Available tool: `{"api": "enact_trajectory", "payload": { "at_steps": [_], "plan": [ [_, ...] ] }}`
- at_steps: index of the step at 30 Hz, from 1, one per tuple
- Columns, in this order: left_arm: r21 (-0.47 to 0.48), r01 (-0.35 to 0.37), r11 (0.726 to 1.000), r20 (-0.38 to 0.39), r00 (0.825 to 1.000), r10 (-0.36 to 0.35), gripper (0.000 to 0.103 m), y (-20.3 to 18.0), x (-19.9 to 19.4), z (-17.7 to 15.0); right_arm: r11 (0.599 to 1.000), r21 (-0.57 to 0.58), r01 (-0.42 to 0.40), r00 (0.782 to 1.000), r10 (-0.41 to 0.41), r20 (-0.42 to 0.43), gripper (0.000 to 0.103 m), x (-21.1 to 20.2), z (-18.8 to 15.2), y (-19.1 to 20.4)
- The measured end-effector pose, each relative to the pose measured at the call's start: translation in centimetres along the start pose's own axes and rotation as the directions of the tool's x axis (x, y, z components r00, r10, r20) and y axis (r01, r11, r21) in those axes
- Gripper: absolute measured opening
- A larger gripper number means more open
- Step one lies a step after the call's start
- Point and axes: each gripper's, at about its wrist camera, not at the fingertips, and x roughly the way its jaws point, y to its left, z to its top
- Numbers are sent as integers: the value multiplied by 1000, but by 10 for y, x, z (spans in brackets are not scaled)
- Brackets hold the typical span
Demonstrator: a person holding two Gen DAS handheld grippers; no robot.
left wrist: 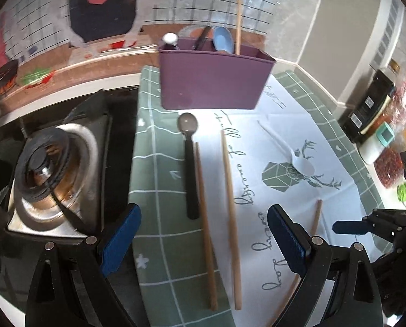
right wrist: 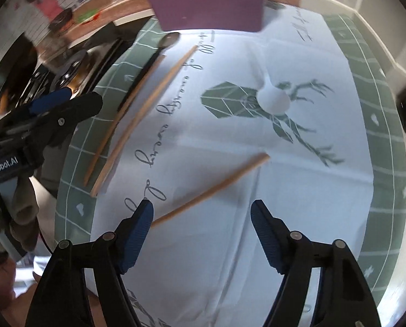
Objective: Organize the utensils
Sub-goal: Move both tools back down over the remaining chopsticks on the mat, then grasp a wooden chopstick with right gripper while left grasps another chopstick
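The right tongs [right wrist: 201, 215] are hanging released over the lone chopstick [right wrist: 211, 190], which is lying diagonally from near-left to far-right on the surface [right wrist: 298, 190]. The left tongs [left wrist: 204, 222], also released, are hovering further left above two chopsticks [left wrist: 219, 218].

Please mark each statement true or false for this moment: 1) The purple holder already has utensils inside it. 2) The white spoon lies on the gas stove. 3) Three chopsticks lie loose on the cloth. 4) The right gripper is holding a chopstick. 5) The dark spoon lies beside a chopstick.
1) True: the purple holder contains a blue spoon and an upright chopstick, among others.
2) False: the white spoon lies on the cloth, over the deer print.
3) True: two long ones near the dark spoon, one apart.
4) False: the right gripper is open and holds nothing.
5) True.
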Motion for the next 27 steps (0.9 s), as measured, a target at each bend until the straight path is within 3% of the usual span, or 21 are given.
{"api": "enact_trajectory", "payload": {
  "at_steps": [7, 13, 17, 23, 27],
  "plan": [
    [84, 85, 993, -38, 996, -82, 94, -13, 14, 4, 989, 143, 46, 999, -48, 7, 71, -7, -19, -17],
    [111, 126, 986, -63, 991, -119, 94, -17, 26, 9, 962, 272, 23, 997, -43, 67, 70, -8, -27, -9],
    [85, 120, 989, -62, 991, -115, 94, -7, 25, 13, 959, 279, 49, 995, -71, 68, 53, 10, -13, 9],
    [61, 103, 993, -53, 994, -100, 94, 14, 16, 13, 966, 164, 199, 972, -215, 90, 47, 21, 8, 36],
    [40, 91, 995, -52, 995, -89, 94, 22, 13, 11, 968, 92, 232, 965, -241, 101, 24, 22, 13, 44]
  ]
}}
